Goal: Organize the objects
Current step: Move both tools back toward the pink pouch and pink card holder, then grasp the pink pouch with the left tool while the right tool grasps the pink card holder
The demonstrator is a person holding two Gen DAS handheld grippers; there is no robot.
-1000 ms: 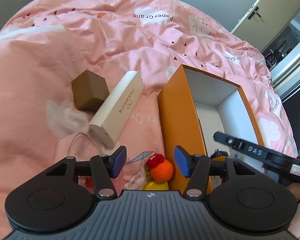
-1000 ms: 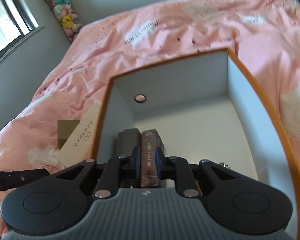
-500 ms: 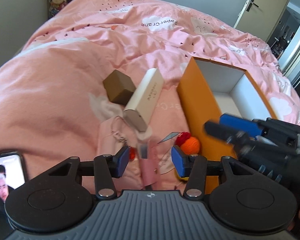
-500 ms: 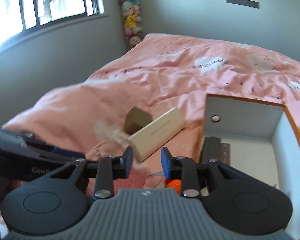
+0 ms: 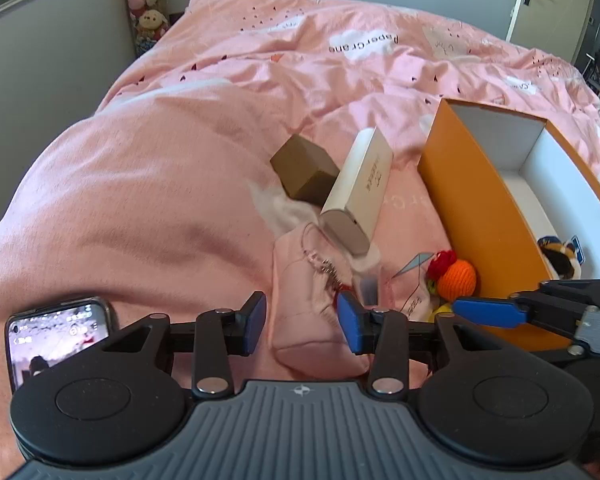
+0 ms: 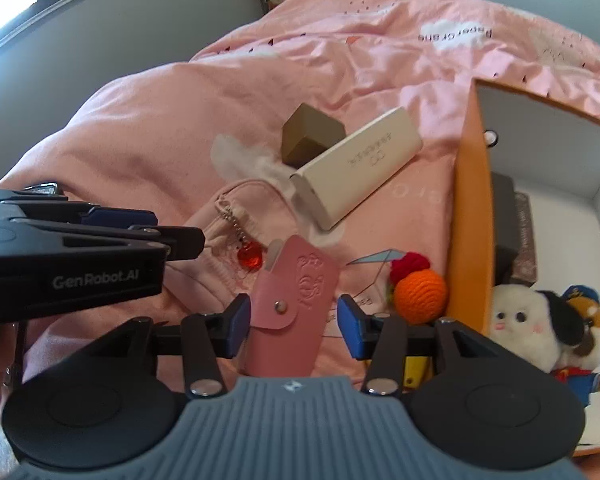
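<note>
Right gripper [image 6: 289,322]: jaws opening, flat pink leather snap-flap case [image 6: 288,312] between the blue pads, no pad pressing it. Left gripper [image 5: 302,322]: jaws closing, pads over soft pink zip pouch [image 5: 312,300], not clamped. Orange cardboard box [image 6: 470,240] sits right of both.

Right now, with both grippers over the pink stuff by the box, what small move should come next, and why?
Probably ease the right gripper down and close on the pink leather case. Its jaws are opening with the case between them, not yet pressed. The orange box sits just to its right. The left gripper is closing over the pink pouch.
</note>
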